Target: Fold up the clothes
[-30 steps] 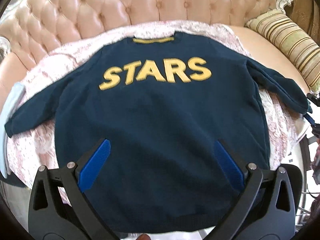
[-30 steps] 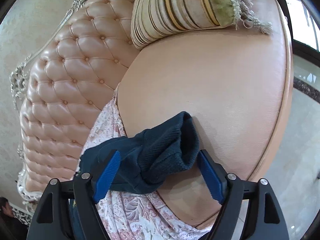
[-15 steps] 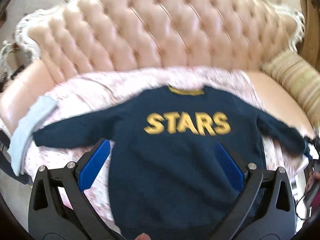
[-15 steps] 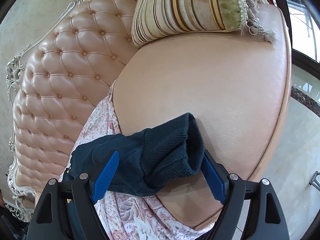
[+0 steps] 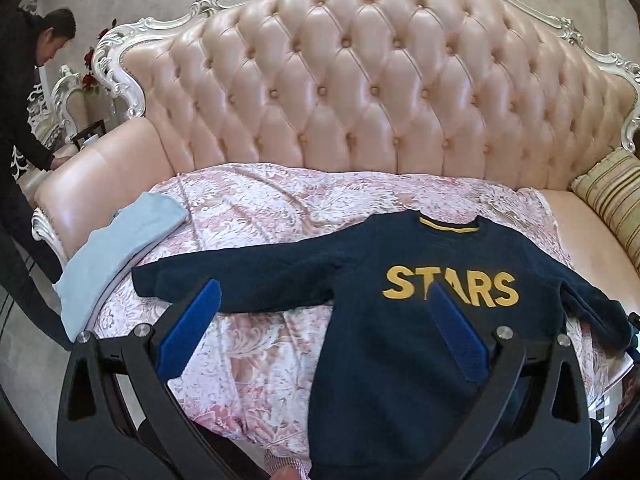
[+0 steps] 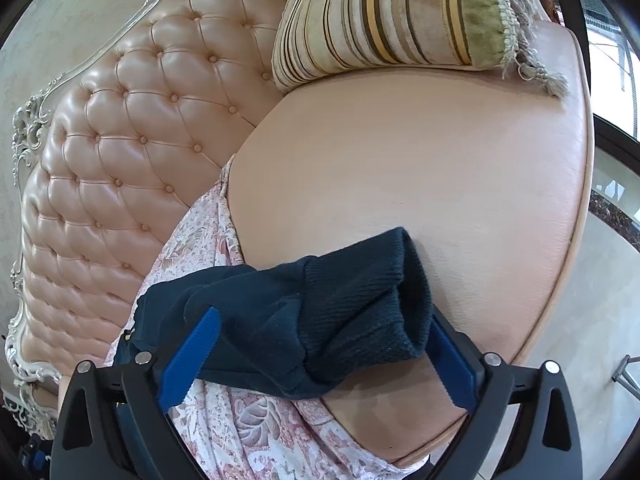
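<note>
A: Fingers first. Right gripper (image 6: 320,356) fingers (image 6: 191,358) spread wide, jaws have just been opening. The sleeve cuff (image 6: 368,304) of the navy sweater (image 6: 256,328) lies between them; the far finger looks to be right against the ribbed cuff, the near one overlaps the sleeve fabric, no squeeze visible.

B: Left?

A: Left gripper (image 5: 320,336) fingers (image 5: 188,332) also wide apart, nothing between the pads, up above the sofa (image 5: 360,80) and looking down at it.

B: Sweater location?

A: Spread face up on the pink floral sheet (image 5: 248,208) covering the sofa seat, yellow "STARS" lettering (image 5: 452,286) readable, collar toward the tufted backrest. Both sleeves are stretched outward. In the right wrist view the cuff end runs off the sheet onto bare leather seat (image 6: 420,168).

B: Other stuff?

A: Light blue garment (image 5: 116,248) draped over the sofa's front edge beside the far sleeve. Striped cushion (image 6: 392,12) at the sofa end, well apart from the cuff. A person in dark clothes (image 5: 24,92) bends over past the other end.
</note>
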